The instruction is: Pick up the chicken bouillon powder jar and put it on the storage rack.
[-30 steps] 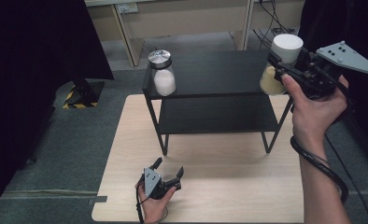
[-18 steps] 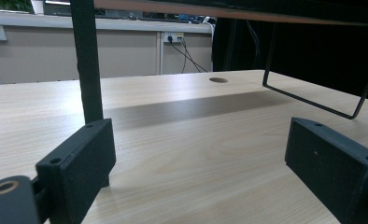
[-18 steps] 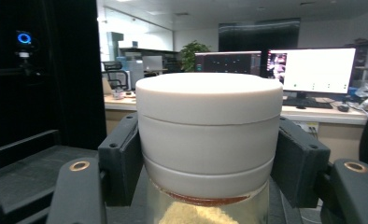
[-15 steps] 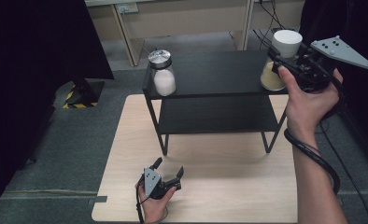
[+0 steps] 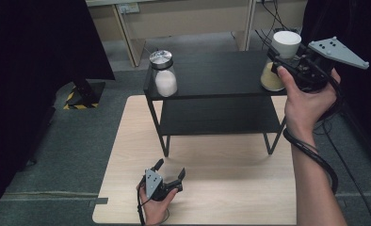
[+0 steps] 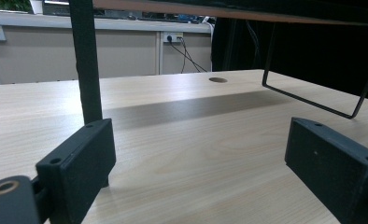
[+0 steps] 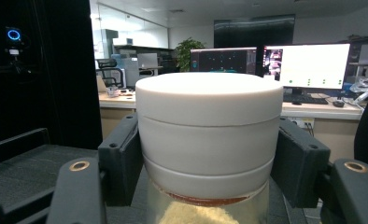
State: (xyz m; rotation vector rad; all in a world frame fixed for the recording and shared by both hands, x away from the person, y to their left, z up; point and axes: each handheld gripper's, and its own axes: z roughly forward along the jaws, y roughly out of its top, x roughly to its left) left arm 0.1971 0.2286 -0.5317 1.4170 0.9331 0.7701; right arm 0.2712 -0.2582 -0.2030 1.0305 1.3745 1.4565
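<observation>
at the left end of the black two-tier metal shelf [image 5: 212, 70], a clear glass jar with a silver lid and white powder inside [image 5: 164, 74] is standing close to the top tier's left and front edges. below and nearer the person, the left gripper [image 5: 170, 175] is resting on the light wooden table [image 5: 127, 141] with its jaws spread wide and nothing between them; in the left gripper view, bare tabletop is lying open between the jaws, with one black shelf leg [image 6: 86, 60] rising just past the left-hand jaw and the thin wire foot [image 6: 313, 100] well off to the other side. the middle of the top tier is lying open between the two jars. at the right end, the right gripper [image 5: 283, 60] is clamping the white lid [image 7: 205, 140] of a clear glass jar holding yellow powder [image 5: 274, 66], one jaw pressing each side of the lid. that jar is standing upright near the top tier's front right corner, close to the right edge; whether its base is touching the shelf cannot be told.
</observation>
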